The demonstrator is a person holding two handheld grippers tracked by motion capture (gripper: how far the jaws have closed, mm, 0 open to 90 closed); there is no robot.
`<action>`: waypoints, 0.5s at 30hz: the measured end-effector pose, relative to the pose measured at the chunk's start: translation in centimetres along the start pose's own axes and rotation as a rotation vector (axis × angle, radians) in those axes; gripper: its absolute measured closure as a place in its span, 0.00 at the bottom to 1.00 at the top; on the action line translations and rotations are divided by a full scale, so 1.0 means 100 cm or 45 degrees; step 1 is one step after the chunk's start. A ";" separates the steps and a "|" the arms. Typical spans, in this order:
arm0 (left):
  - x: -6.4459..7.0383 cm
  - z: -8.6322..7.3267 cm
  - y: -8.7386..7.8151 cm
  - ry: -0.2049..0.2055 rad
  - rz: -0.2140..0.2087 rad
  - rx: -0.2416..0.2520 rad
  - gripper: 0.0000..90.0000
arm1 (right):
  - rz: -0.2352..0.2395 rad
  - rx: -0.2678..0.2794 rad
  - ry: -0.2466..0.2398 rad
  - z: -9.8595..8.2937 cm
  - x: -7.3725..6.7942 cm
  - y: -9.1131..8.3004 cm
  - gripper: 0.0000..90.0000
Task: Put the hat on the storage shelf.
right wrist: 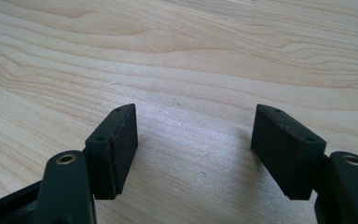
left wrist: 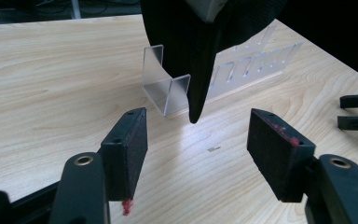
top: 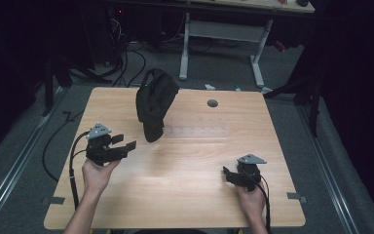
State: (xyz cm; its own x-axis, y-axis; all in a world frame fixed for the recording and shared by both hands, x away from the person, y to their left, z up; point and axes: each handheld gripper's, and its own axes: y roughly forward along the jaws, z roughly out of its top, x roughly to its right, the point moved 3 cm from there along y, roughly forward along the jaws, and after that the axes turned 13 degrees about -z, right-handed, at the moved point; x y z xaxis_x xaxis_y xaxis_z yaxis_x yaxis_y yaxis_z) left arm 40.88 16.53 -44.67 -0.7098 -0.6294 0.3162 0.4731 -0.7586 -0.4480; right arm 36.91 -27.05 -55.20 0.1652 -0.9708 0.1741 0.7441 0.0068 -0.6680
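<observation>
Where the person's forearms come in at the near edge, each hand holds a gripper over the wooden table (top: pixel 185 195). Left hand (top: pixel 96 174) at near left, right hand (top: pixel 251 199) at near right.

Right gripper (top: pixel 230 173): low over the near right of the tabletop, jaws spread wide, nothing between them. Its own view shows bare wood grain under and ahead of the pads (right wrist: pixel 121 140). Grey plate on top; cable trails back along the wrist.

Left gripper (top: pixel 125 142): held a little higher at mid left, jaws spread, empty, aimed right and far toward the cap. Red smears show on its pads (left wrist: pixel 279 154).

Black cap (top: pixel 154 100): far of centre, perched upright on a clear stand (left wrist: pixel 165 88), brim hanging down to a point just above the wood. Fabric dark, matte, lightly ribbed; a pale patch shows inside near the top in the left gripper view. Stand is a folded clear sheet, its base on the table, cap covering its upper part.

Clear slotted strip (top: pixel 197 131): lies flat just right of the cap.

Round grommet hole (top: pixel 212 103): far right of the cap.

Open room: wide bare wood between the two grippers and across the near half; cap well apart from the left, right and near edges, nearer the far edge. Beyond the table, grey floor, cables (top: pixel 126 63), white desk legs (top: pixel 221 46).
</observation>
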 end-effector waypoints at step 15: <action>0.005 -0.014 -0.007 -0.005 0.002 0.002 0.41 | 0.000 -0.001 0.002 0.000 0.000 0.000 0.35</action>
State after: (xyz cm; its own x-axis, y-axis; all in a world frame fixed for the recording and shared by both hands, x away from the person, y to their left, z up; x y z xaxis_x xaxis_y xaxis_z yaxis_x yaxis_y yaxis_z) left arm 39.47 16.94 -45.34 -0.7069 -0.6313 0.3190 0.4748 -0.7578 -0.4475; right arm 36.91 -27.04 -55.19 0.1641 -0.9711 0.1732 0.7435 0.0064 -0.6687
